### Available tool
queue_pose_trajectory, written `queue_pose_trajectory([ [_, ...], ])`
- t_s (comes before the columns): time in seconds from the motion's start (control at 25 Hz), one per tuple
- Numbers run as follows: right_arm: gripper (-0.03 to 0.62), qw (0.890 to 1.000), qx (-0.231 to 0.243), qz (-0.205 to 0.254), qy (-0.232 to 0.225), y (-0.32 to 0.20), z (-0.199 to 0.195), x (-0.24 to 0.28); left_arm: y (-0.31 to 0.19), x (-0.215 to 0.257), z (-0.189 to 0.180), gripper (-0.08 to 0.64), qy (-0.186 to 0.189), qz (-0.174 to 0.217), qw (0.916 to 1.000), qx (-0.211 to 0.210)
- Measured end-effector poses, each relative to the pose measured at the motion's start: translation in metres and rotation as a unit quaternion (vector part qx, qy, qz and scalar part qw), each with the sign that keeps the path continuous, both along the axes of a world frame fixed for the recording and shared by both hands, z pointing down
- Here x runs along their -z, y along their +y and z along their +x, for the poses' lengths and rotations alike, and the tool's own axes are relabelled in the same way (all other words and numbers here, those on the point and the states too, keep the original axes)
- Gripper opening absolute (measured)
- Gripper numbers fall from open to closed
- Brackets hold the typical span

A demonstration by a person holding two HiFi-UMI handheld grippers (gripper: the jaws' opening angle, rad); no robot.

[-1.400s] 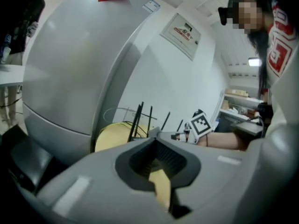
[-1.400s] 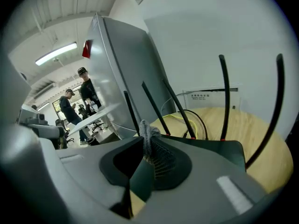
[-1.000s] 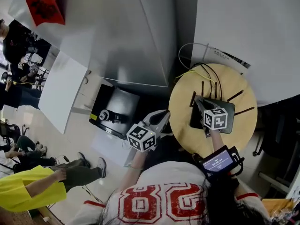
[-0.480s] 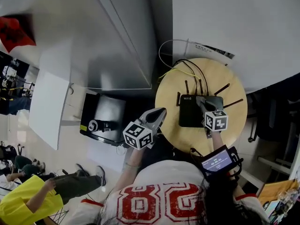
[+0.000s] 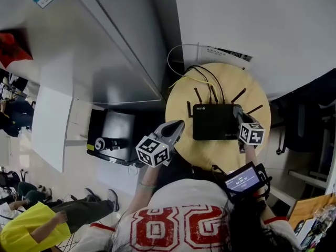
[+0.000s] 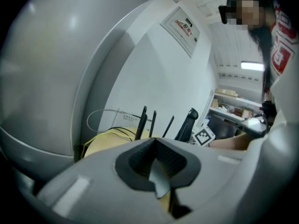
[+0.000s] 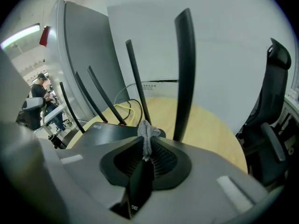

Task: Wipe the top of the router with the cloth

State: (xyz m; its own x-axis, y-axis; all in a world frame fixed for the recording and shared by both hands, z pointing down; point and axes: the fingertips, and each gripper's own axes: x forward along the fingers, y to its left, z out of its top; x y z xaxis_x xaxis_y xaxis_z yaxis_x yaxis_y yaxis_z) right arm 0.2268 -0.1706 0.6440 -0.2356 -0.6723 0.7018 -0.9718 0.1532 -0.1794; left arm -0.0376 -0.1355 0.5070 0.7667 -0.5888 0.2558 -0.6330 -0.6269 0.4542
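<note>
A black router (image 5: 212,122) with several upright antennas lies on a round wooden table (image 5: 220,151). My right gripper (image 5: 237,112) sits at the router's right end, shut on a small grey cloth (image 7: 146,133) that sticks up between its jaws. In the right gripper view the router top (image 7: 105,129) lies just ahead and to the left, with an antenna (image 7: 183,73) close in front. My left gripper (image 5: 180,125) hovers off the table's left rim, shut with nothing in it; in its own view the left gripper (image 6: 156,146) faces the antennas (image 6: 141,121).
Yellow and black cables (image 5: 202,80) and a white cable loop (image 5: 181,56) lie behind the router. A grey cabinet (image 5: 121,46) stands to the left, with a black box (image 5: 113,135) on the floor. A black office chair (image 7: 275,125) is at the right. People are at the far left (image 5: 31,224).
My right gripper has slid with the cloth from the router's middle to its right end. The left gripper has stayed beside the table's left rim. The head camera has shifted.
</note>
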Motion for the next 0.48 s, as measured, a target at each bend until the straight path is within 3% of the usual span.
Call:
queue_pose_trajectory([
  [0.24, 0.043, 1.000, 0.016, 0.009, -0.005, 0.000, -0.009, 0.006, 0.007, -0.001, 0.003, 0.000, -0.005, -0.002, 1.0000, 0.006],
  [0.48, 0.043, 0.991, 0.107, 0.041, -0.064, -0.006, -0.113, 0.032, 0.011, 0.003, -0.007, 0.000, -0.010, 0.002, 0.9996, 0.026],
])
